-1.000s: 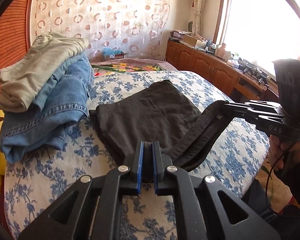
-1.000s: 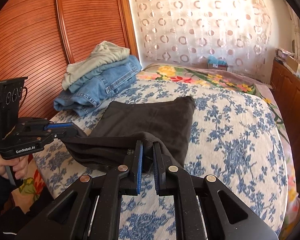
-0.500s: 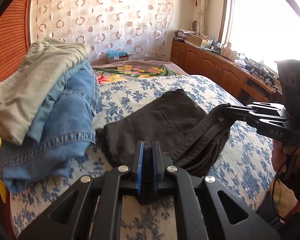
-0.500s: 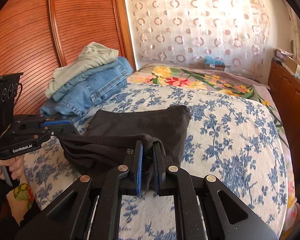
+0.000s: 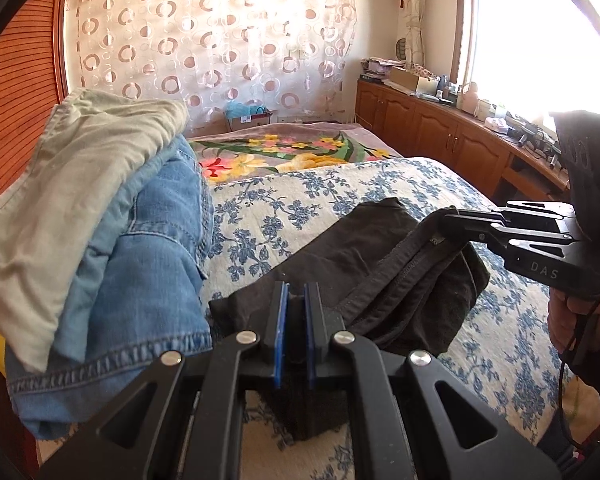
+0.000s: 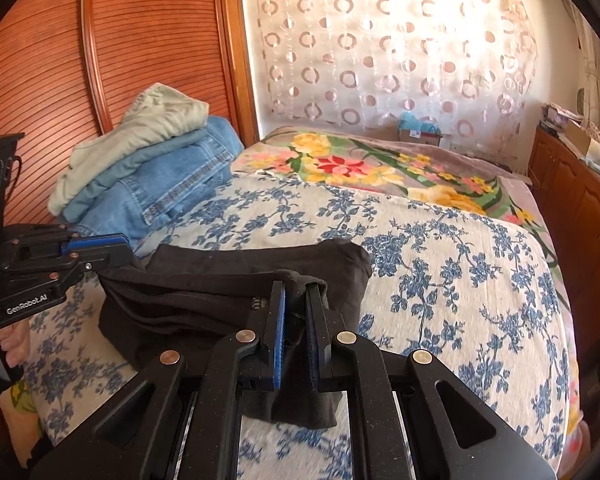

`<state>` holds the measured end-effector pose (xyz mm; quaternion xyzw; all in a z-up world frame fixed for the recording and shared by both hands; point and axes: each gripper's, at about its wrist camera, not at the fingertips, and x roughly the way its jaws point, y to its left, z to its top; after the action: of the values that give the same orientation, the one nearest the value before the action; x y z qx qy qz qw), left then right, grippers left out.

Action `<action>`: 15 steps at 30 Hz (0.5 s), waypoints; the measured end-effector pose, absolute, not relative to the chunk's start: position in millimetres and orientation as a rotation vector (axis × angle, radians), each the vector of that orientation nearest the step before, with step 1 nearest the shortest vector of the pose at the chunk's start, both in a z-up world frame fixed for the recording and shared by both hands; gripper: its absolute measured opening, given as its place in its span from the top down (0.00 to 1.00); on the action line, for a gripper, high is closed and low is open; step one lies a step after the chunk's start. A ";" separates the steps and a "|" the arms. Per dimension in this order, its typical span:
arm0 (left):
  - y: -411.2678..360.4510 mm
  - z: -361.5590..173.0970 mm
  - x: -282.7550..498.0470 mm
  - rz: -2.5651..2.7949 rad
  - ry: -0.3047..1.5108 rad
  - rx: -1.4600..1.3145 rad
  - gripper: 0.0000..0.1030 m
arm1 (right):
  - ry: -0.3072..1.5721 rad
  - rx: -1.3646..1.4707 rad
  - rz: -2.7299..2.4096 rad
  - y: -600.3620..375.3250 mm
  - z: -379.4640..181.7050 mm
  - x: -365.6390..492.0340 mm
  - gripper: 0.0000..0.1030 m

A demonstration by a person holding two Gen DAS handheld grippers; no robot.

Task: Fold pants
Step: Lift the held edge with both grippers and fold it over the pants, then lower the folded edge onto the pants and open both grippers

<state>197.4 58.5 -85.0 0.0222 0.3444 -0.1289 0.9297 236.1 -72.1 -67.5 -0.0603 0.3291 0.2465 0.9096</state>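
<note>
From the left wrist, the left gripper (image 5: 296,320) is clamped on the edge of the black pants (image 5: 352,256), which lie partly folded on the bed (image 5: 492,344) beside a pile of 2 folded jeans (image 5: 148,264).

From the right wrist, the right gripper (image 6: 296,320) pinches the pants' other corner, the cloth lifted between both.
</note>
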 end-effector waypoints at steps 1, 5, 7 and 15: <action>58.7 -85.8 199.1 -0.261 0.707 0.046 0.96 | 0.682 -0.127 0.505 -70.8 -68.6 238.0 0.94; 60.6 -89.0 208.1 -0.253 0.719 0.046 0.96 | 0.692 -0.143 0.495 -65.8 -73.6 246.4 0.93; 62.5 -88.6 209.5 -0.251 0.717 0.040 0.96 | 0.693 -0.150 0.494 -63.9 -74.5 248.8 0.93; 62.7 -78.6 199.0 -0.261 0.713 0.036 0.94 | 0.705 -0.123 0.502 -67.8 -73.9 249.9 0.92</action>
<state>199.0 62.7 -78.6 0.0174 0.3480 -0.1274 0.9286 249.9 -67.8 -73.9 -0.0595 0.3415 0.2431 0.9059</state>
